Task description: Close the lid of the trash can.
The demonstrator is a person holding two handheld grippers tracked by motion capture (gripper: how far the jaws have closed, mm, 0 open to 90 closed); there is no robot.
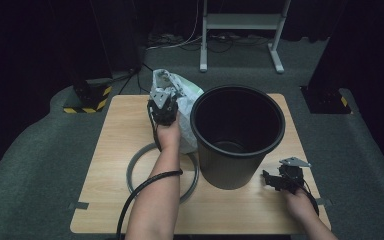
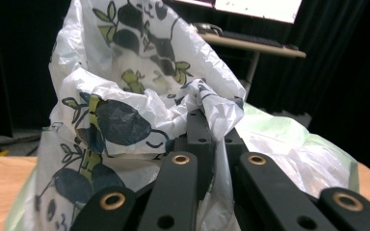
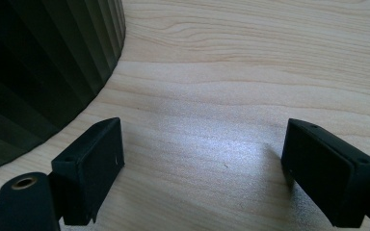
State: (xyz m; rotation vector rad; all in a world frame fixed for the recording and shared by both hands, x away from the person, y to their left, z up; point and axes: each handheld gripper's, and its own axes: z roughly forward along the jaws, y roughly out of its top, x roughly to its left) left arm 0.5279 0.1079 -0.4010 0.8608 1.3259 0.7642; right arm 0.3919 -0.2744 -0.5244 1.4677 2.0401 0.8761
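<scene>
While the left gripper (image 1: 162,107) sits in the upper middle of the high view, its jaws are pinched together on a gathered fold of the plastic bag (image 1: 180,95), a white bag printed with dark and green leaves. Seen from the left gripper view, the left gripper (image 2: 212,130) has crumpled film bunched between and over its jaw tips, and the plastic bag (image 2: 125,96) rises above them across the left and centre of the frame. On the desk (image 1: 120,130), the bag stands just to the left of the black bin (image 1: 237,135) and touches its side. This tall, ribbed, empty bin takes up the centre of the frame and stands between the two grippers. A grey ring (image 1: 137,160) lies flat on the desk in the lower left of centre, under the left forearm and reaching to the foot of the bin.

At the lower right of the high view, the right gripper (image 1: 275,180) rests low over the desk just right of the bin. From the right gripper view its jaws stand wide apart with nothing between them, bare wood of the desk (image 3: 250,72) under them, and the ribbed wall of the black bin (image 3: 43,62) at the upper left.
</scene>
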